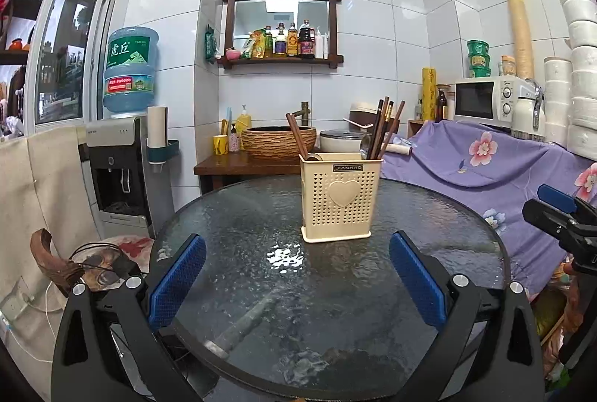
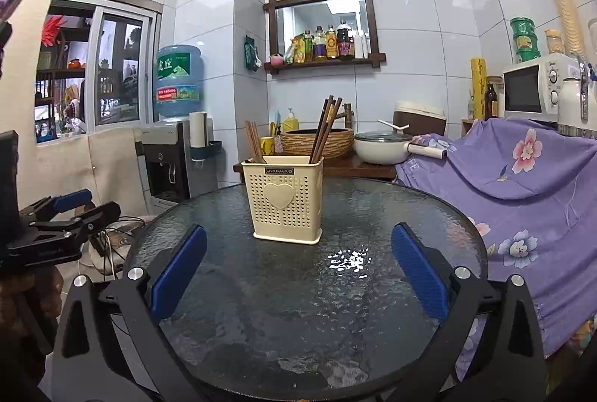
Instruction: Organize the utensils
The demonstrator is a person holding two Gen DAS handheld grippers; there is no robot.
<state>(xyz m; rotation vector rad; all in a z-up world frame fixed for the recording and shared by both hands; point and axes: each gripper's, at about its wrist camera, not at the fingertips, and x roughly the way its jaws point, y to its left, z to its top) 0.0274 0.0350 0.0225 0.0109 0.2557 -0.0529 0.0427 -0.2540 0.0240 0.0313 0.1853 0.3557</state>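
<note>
Here, label by label, a kitchen corner with two handheld grippers poised over a round glass table:

Left gripper (image 1: 296,271): jaws spread wide, holding nothing; its blue ribbed pads (image 1: 177,280) frame bare glass.

Right gripper (image 2: 298,267): likewise wide apart and empty, blue pads (image 2: 419,269) either side of open tabletop.

Utensil holder (image 1: 340,197): a cream plastic caddy, straight ahead of the left gripper and slightly right of its centre line; ahead and a little left of the right gripper. It stands upright on the table, apart from both grippers.

Holder's build: boxy, perforated walls, a raised heart on the front, a small dark nameplate near the rim. Probably light and fairly stiff; likely to slide on the glass if nudged.

Dark chopsticks (image 1: 384,128): a leaning bundle in the holder's right side, with what looks like a metal ladle or spoon bowl beside them.

Brown chopsticks (image 1: 296,137): a few in the left side, tilted left.

Handling: the sticks look thin, rigid, smooth and light; best pinched on the exposed upper shafts, across the width, since they may roll or slip between pads.

Table (image 1: 231,230): textured, glossy glass with a dark rim; no loose utensils show on it.
</note>
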